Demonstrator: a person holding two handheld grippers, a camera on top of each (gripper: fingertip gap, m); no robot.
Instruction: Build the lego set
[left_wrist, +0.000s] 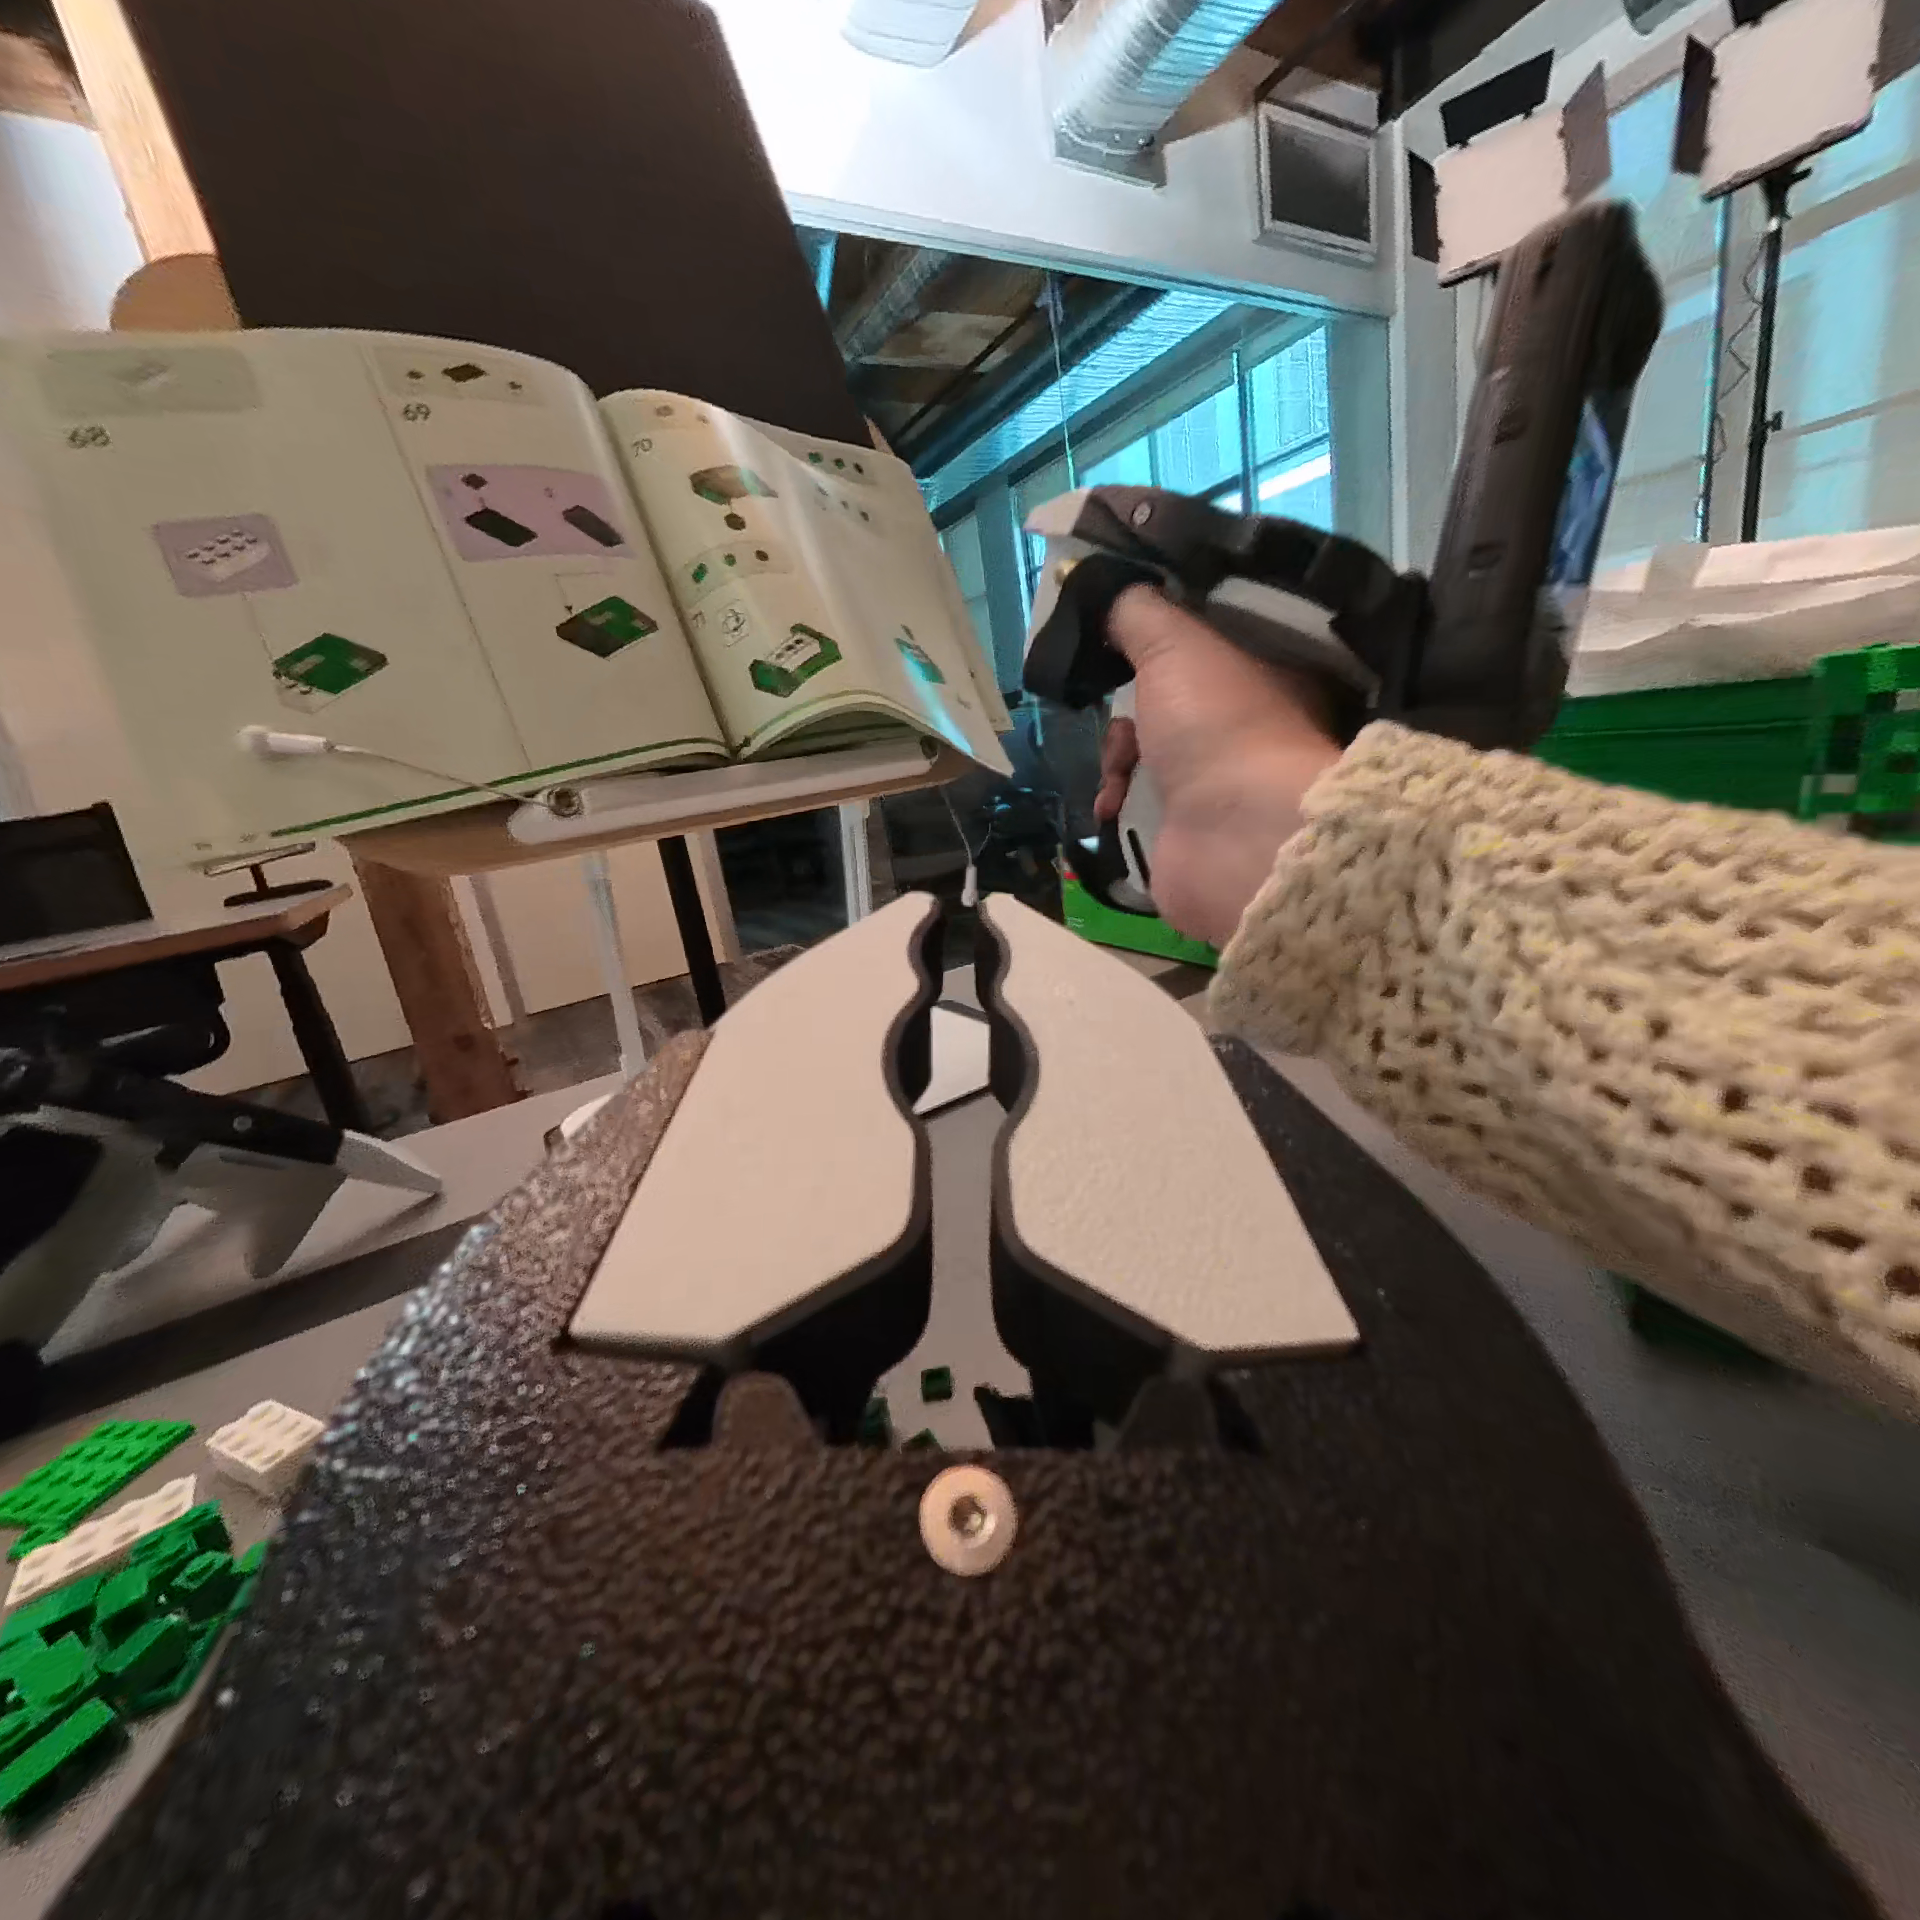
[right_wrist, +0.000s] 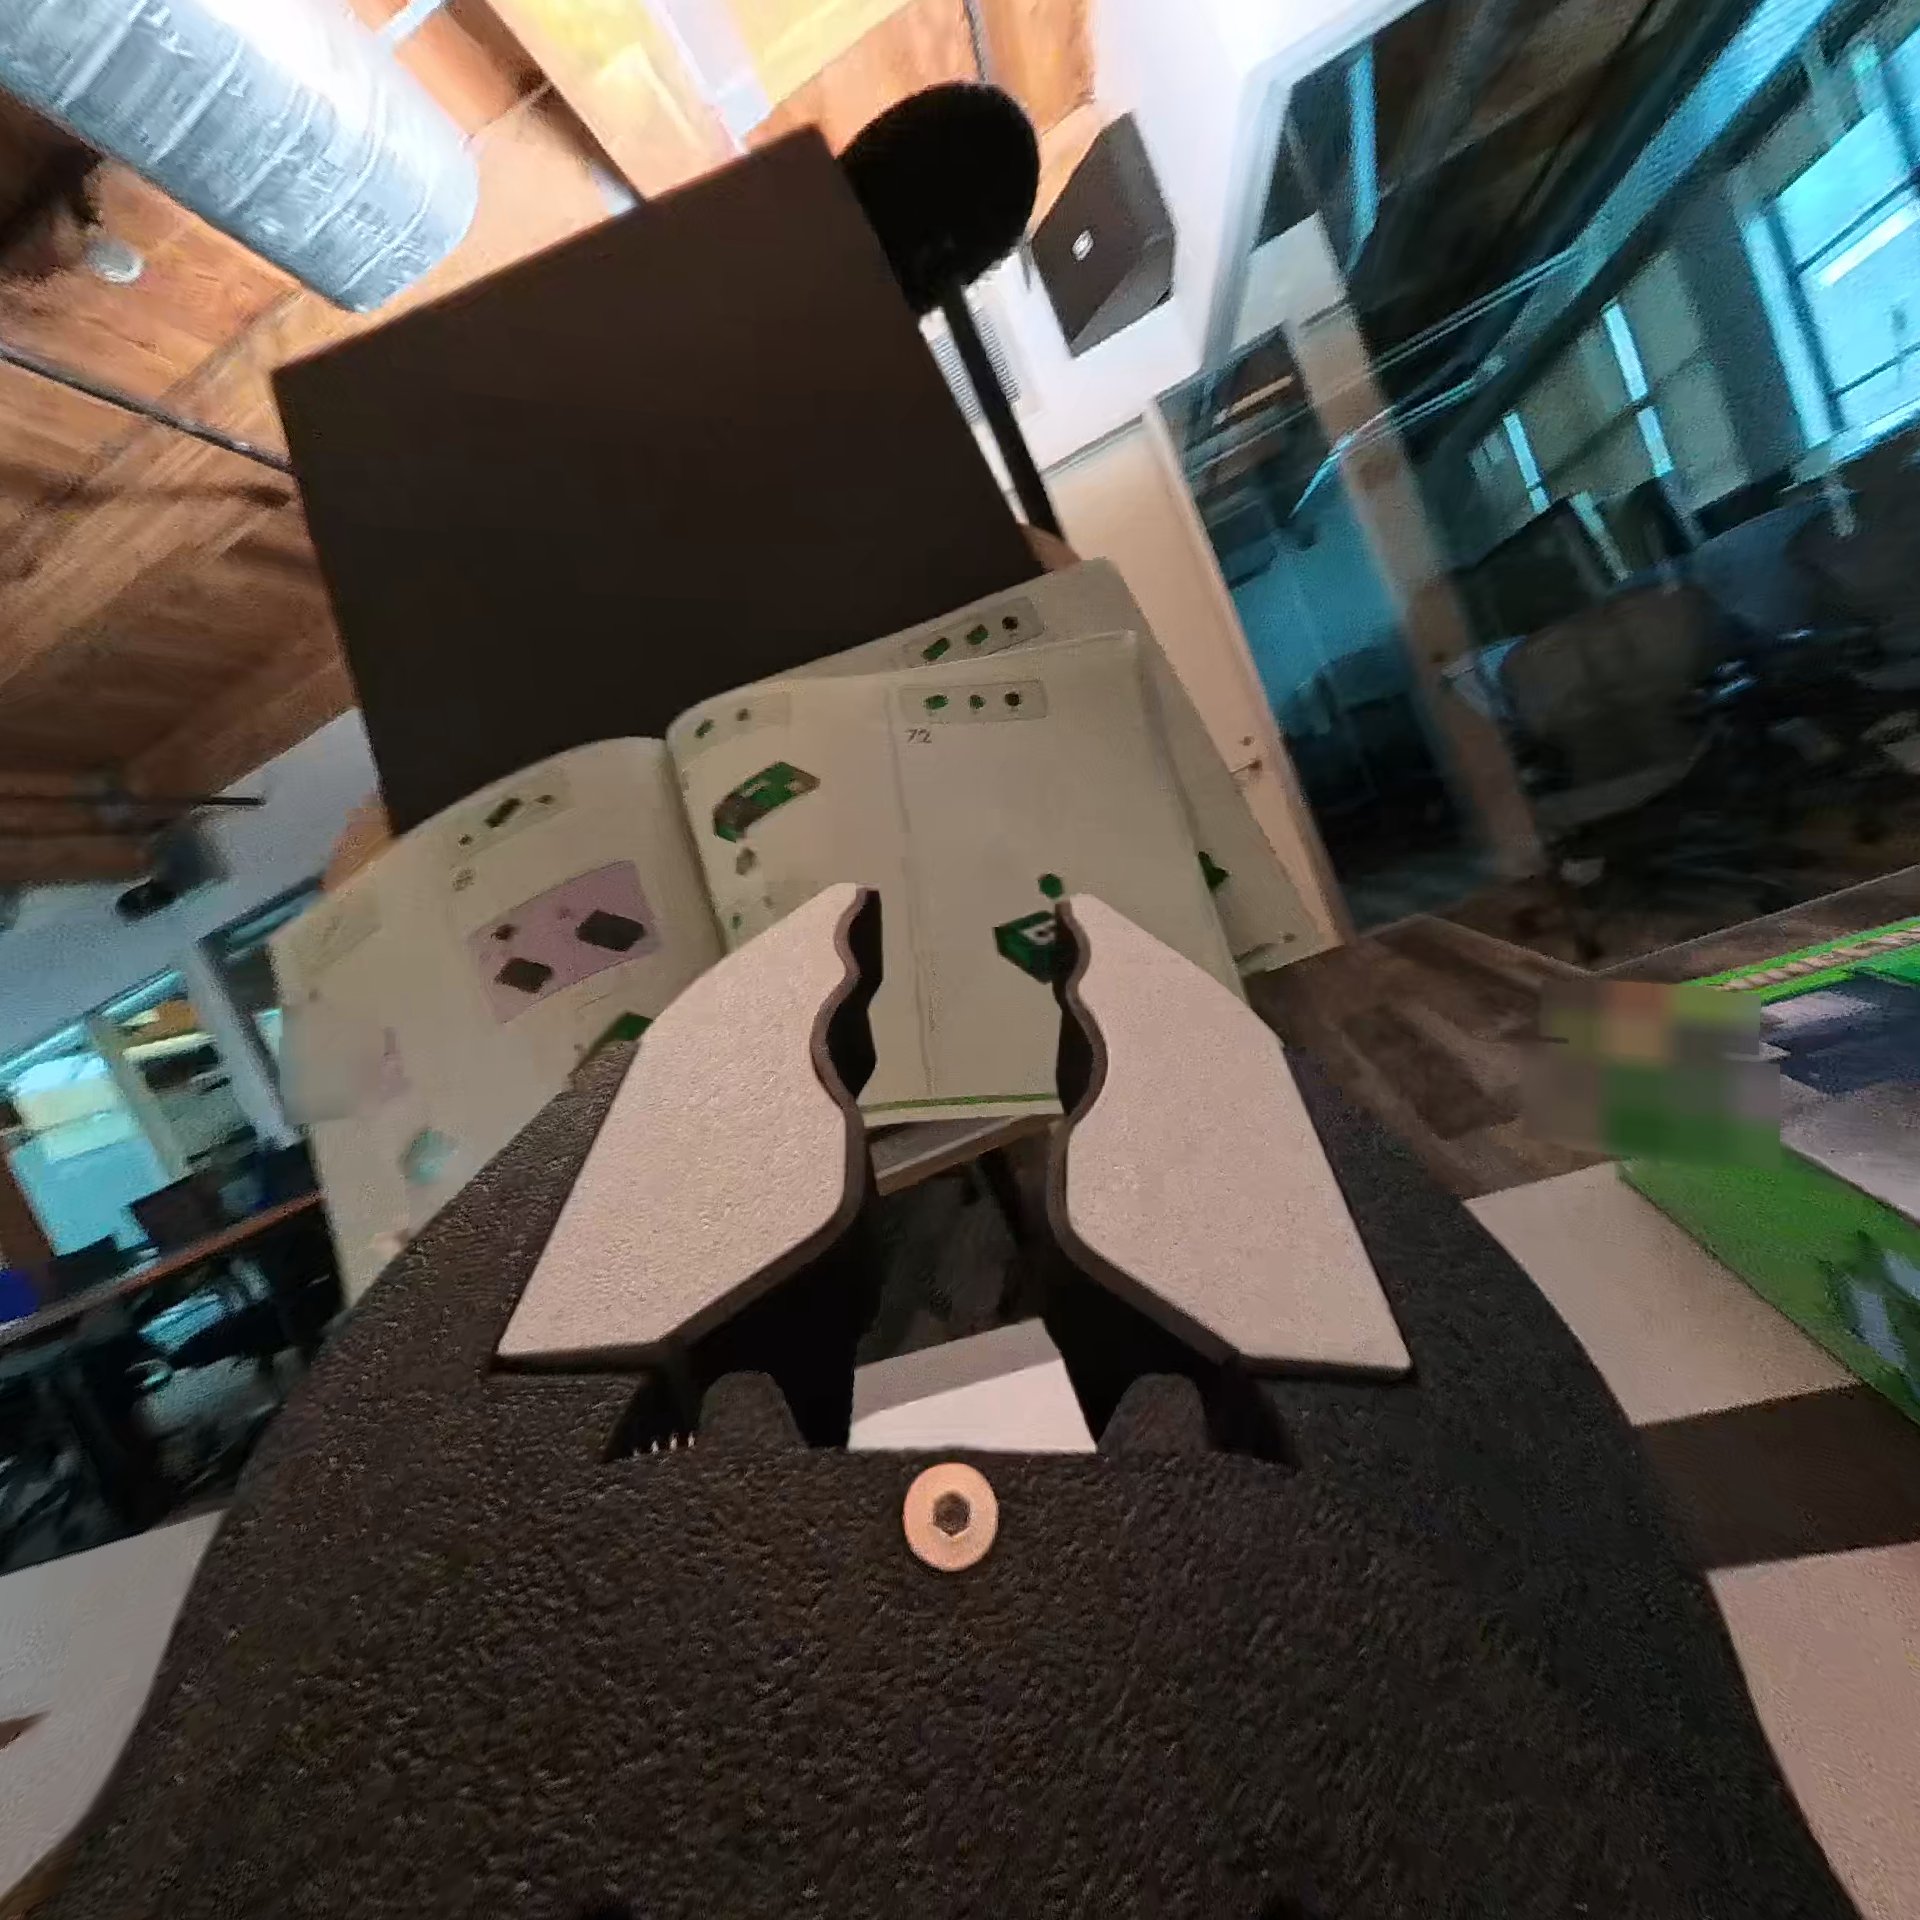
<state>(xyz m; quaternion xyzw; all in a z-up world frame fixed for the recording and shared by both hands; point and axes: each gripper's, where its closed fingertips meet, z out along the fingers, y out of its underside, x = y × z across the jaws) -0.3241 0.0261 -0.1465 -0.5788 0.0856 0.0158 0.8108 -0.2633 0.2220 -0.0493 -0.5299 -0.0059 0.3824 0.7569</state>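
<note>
Green and white bricks (left_wrist: 99, 1600) lie low to the left of the left gripper (left_wrist: 958, 914), its fingers nearly closed on nothing. The right gripper (right_wrist: 966, 914), fingers apart and empty, points up at the instruction book (right_wrist: 790, 831), so the left looks nearer.

Printed step numbers stand at the top corners of the panels in the open, cream-paged instruction booklet with green brick drawings (left_wrist: 416, 582), propped on a stand ahead and to the left of the left gripper (left_wrist: 961, 909). The same booklet (right_wrist: 790, 831) lies straight ahead of the right gripper (right_wrist: 966, 914), one more step number above its fingertips. Print on the green cardboard box (right_wrist: 1766, 1226) to its right is unreadable.
</note>
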